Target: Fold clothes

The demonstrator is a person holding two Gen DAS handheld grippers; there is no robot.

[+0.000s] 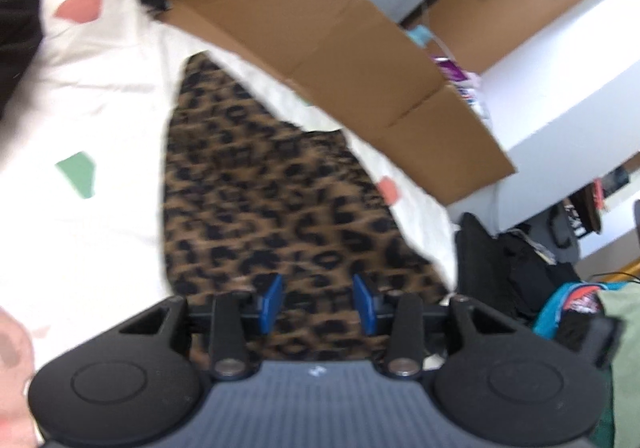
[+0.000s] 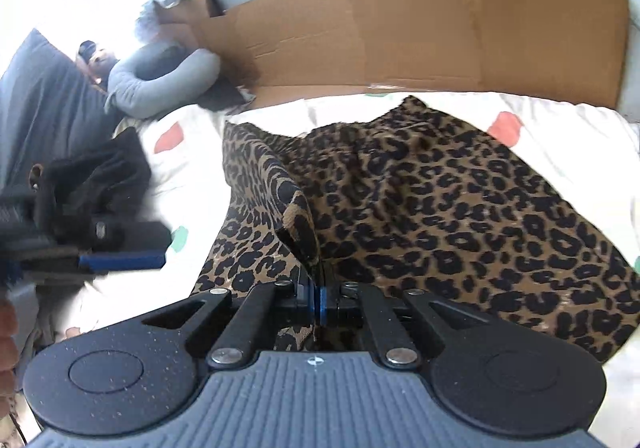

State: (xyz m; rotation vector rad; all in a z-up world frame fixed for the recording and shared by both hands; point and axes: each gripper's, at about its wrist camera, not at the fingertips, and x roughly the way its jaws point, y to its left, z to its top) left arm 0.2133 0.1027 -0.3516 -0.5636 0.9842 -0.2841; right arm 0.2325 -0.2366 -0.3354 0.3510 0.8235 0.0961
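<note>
Leopard-print garment (image 2: 440,199) lies spread on the white bed sheet (image 1: 80,95) with coloured patches | right claw (image 2: 320,300) pressed together, pinching a raised fold of the garment at its near edge | left claw (image 1: 318,304) spread, holding nothing, over the garment | cardboard panel (image 2: 420,31) stands behind the bed.

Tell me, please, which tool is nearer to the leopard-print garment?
Right. The right tool is shut on a raised fold of the leopard-print garment; the left tool is open above it, holding nothing.
</note>
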